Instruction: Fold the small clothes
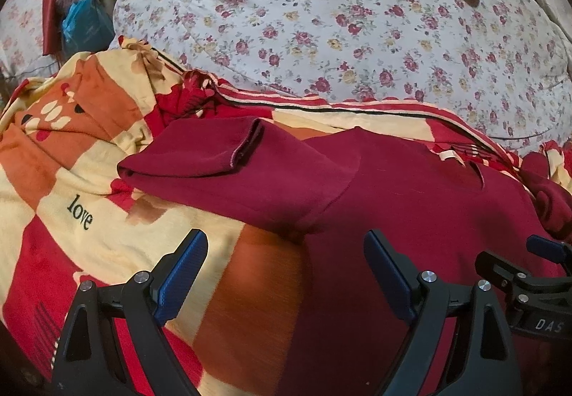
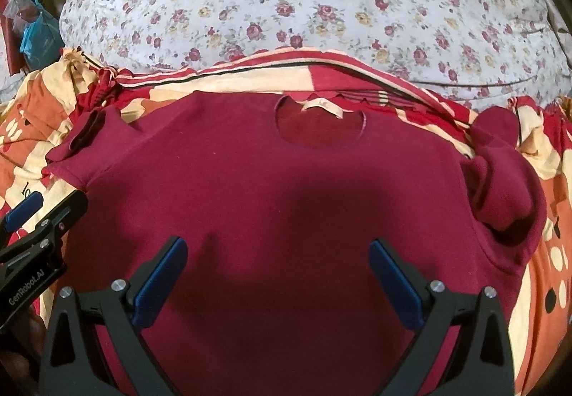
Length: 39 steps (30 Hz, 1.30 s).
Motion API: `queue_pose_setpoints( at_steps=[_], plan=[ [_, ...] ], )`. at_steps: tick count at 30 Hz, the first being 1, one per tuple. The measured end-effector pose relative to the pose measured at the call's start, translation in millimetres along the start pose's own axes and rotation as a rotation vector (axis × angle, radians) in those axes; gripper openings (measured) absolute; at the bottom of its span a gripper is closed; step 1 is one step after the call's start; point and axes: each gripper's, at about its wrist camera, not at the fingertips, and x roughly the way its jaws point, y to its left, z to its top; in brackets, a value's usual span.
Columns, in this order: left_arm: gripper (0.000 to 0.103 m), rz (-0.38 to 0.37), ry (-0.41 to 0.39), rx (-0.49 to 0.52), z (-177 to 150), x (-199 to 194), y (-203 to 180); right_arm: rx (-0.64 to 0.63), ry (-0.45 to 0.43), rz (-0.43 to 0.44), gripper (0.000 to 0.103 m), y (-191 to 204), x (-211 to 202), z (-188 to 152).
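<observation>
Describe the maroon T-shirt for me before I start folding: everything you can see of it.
The maroon T-shirt looks like soft knit. It lies spread flat, not yet folded, on the checked red, orange and cream blanket, round neckline pointing away, with a pale label inside the collar. One short sleeve lies extended with its cuff gaping open; the other sleeve is bunched and rumpled. A shadow falls across the chest. The left gripper and right gripper are both open above it, gripping nothing.
</observation>
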Motion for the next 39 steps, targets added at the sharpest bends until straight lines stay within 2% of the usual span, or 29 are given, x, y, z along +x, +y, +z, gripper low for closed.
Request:
queue_pose_setpoints(
  at_steps=[7, 9, 11, 14, 18, 21, 24, 28, 30, 33, 36, 39],
  plan=[
    [0.072, 0.013, -0.006, -0.001, 4.8, 0.1, 9.9, -0.023, 0.006, 0.007, 0.103, 10.9, 8.4, 2.7],
    [0.072, 0.036, -0.023, -0.017, 8.2, -2.8, 19.6, -0.026, 0.012, 0.013, 0.103, 15.1, 10.6, 6.4],
    [0.072, 0.096, -0.042, -0.028, 10.9, -5.0, 32.0, -0.028, 0.004, 0.029, 0.101, 18.8, 10.2, 10.8],
    [0.072, 0.158, -0.036, -0.056, 12.8, -3.9, 51.4, -0.039, 0.002, 0.124, 0.089, 31.1, 9.9, 23.0],
    [0.072, 0.186, 0.023, -0.139, 13.5, 7.4, 77.5, -0.036, 0.049, 0.356, 0.071, 61.3, 17.4, 54.5],
    [0.072, 0.196, 0.059, -0.197, 12.1, 13.9, 91.8, -0.068, 0.058, 0.466, 0.066, 92.5, 23.7, 77.9],
    [0.072, 0.223, 0.084, -0.233, 11.5, 20.7, 102.1, -0.139, 0.064, 0.513, 0.066, 131.3, 35.0, 91.2],
    [0.072, 0.235, 0.105, -0.272, 11.3, 27.8, 110.8, -0.145, 0.129, 0.579, 0.063, 164.8, 63.9, 102.2],
    [0.072, 0.236, 0.114, -0.286, 11.1, 30.9, 112.4, -0.126, 0.166, 0.596, 0.057, 178.2, 83.4, 107.0],
    [0.072, 0.223, 0.124, -0.290, 11.8, 34.7, 111.9, -0.104, 0.204, 0.614, 0.034, 189.3, 105.2, 110.2],
    [0.072, 0.220, 0.130, -0.282, 12.4, 37.9, 109.7, -0.102, 0.182, 0.592, 0.018, 195.0, 113.3, 111.6],
    [0.072, 0.216, 0.132, -0.280, 12.6, 39.1, 107.7, -0.100, 0.165, 0.584, 0.008, 189.2, 109.7, 113.2]
  ],
)
